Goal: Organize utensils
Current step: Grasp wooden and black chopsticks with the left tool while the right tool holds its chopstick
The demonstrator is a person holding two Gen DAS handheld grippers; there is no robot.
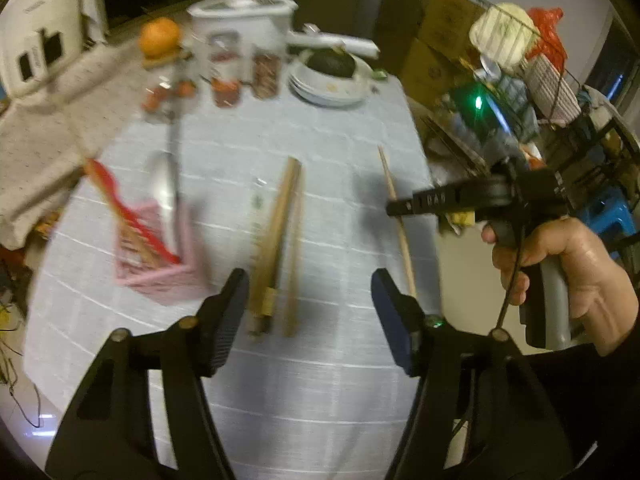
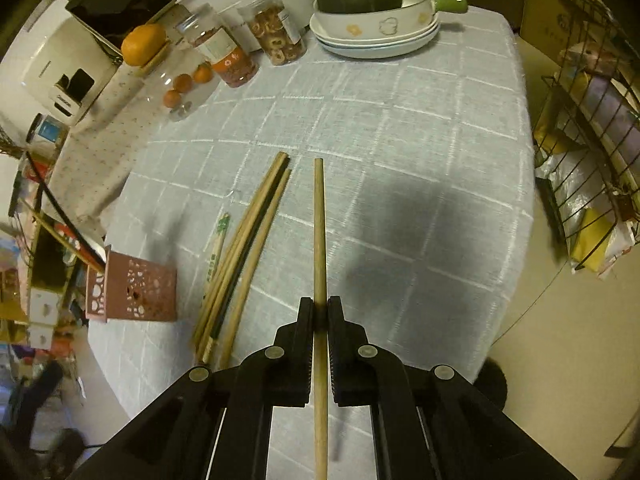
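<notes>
Right gripper [image 2: 319,312] clamped on single light wooden chopstick [image 2: 319,216], centre frame, lifted off the grey checked tablecloth [image 2: 400,128]. Left gripper [image 1: 308,304] spread, empty. Next: carry to pink perforated utensil holder [image 2: 140,292], lower left, drop in upright.

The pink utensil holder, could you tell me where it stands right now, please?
In the right wrist view the pink utensil holder stands at the left edge of the table, just left of the loose chopsticks.
</notes>
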